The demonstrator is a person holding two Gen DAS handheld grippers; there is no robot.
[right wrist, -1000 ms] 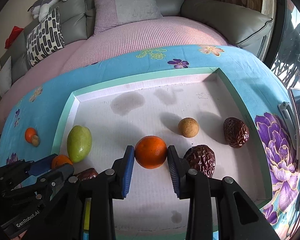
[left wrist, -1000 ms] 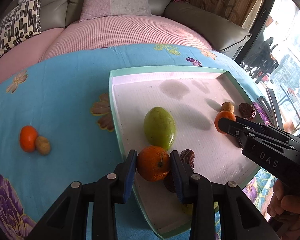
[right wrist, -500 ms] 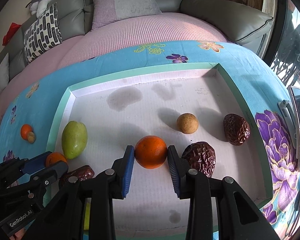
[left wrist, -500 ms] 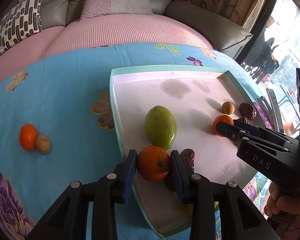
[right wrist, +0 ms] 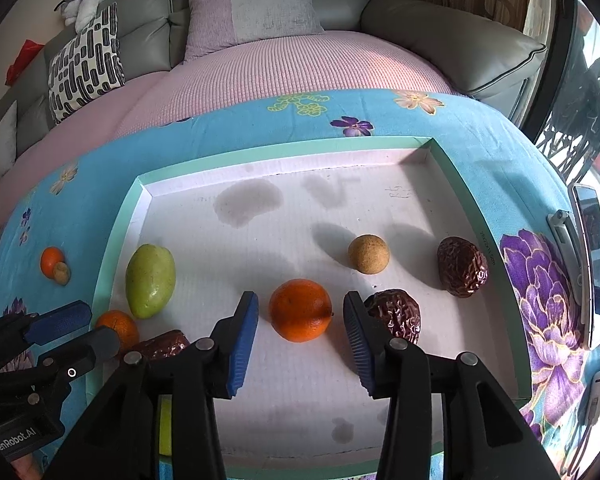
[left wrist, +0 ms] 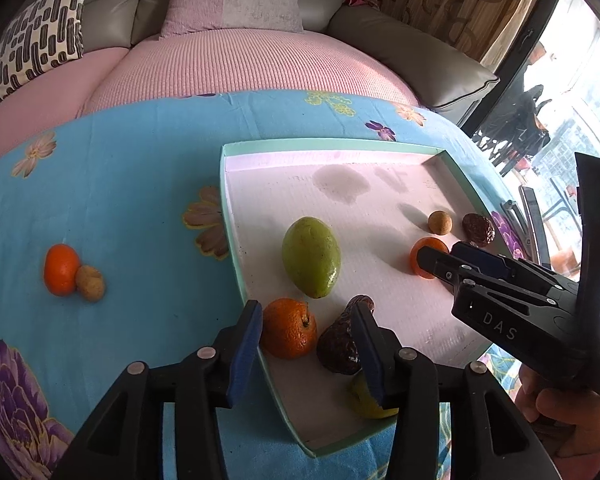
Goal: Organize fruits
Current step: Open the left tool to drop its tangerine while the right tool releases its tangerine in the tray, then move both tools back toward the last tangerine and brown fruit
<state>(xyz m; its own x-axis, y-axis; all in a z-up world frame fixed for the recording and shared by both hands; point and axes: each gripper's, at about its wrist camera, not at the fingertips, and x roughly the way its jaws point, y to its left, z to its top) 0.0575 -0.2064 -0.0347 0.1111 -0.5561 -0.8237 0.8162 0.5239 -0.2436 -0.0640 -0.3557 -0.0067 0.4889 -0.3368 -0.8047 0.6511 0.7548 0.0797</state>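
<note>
both grippers parted over oranges already set down in the tray.

left gripper [left wrist: 306, 336] gapes beside its orange [left wrist: 289, 328] by the tray [left wrist: 236, 264] rim; right gripper [right wrist: 300, 330] stands apart around another orange [right wrist: 300, 309]. next move, i judge: fetch the far orange [left wrist: 61, 269] and brown ball [left wrist: 91, 283] on the blue cloth. the right view alone shows both dates [right wrist: 462, 266] plainly.
</note>
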